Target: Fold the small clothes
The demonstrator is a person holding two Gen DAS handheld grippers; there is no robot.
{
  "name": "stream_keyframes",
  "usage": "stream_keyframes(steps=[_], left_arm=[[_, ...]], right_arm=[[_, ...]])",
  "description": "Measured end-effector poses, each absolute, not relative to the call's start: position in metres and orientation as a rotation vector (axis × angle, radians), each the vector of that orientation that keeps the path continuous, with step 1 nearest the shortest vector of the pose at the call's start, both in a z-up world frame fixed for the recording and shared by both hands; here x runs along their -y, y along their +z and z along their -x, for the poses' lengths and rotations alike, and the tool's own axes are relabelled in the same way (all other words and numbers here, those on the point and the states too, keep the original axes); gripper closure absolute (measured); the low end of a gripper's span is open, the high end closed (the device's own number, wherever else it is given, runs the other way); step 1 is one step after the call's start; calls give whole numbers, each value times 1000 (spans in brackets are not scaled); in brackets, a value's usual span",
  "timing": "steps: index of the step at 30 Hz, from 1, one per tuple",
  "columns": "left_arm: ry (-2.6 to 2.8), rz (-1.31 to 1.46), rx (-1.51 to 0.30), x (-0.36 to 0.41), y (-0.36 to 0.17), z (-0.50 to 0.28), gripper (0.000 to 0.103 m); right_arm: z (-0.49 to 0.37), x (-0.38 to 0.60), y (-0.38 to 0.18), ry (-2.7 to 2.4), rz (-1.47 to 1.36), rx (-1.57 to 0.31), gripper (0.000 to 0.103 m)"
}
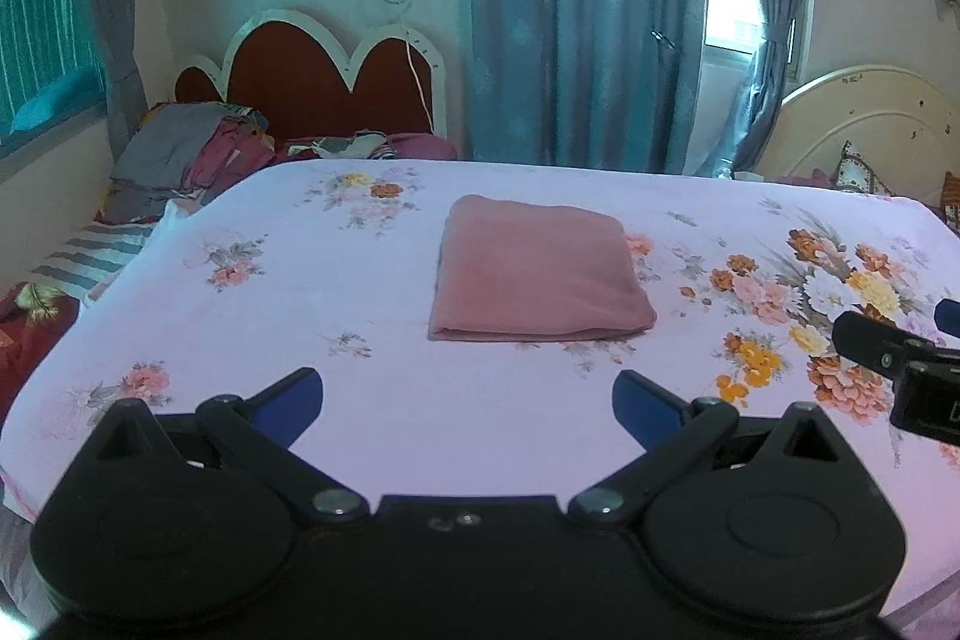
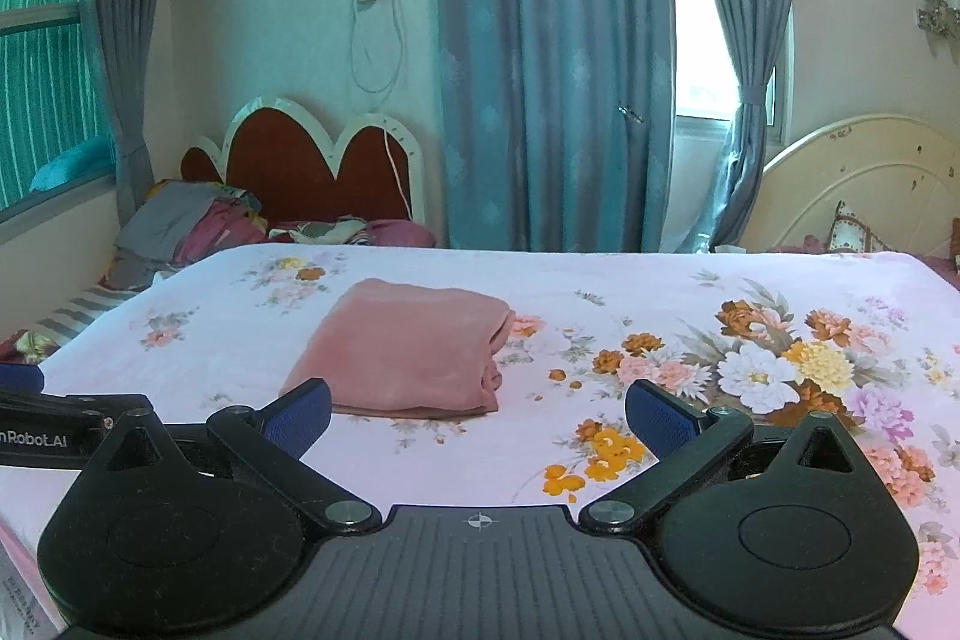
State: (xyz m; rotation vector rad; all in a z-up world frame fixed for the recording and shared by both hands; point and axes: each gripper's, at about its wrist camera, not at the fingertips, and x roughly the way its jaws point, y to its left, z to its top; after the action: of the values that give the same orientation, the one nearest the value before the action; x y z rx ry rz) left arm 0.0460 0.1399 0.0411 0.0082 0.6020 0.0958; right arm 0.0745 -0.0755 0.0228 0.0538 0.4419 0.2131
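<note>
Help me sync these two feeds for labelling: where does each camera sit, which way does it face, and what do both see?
Left wrist: sits on the left gripper, looking forward over the floral bedsheet at the folded pink cloth; its own open blue fingers show, with the right gripper at the right edge.
Right wrist: sits on the right gripper, facing the same way; its open fingers show, the left gripper at the left edge.
Shared: the cloth, bedsheet, red headboard and blue curtains.
</note>
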Motion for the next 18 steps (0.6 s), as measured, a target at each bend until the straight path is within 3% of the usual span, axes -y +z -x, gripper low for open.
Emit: stream_keyframes(steps=[18], left_arm=[[116,-9,-593,-147,42,-45,0]], right_arm=[[-79,67,18,220,-56,-454,0]])
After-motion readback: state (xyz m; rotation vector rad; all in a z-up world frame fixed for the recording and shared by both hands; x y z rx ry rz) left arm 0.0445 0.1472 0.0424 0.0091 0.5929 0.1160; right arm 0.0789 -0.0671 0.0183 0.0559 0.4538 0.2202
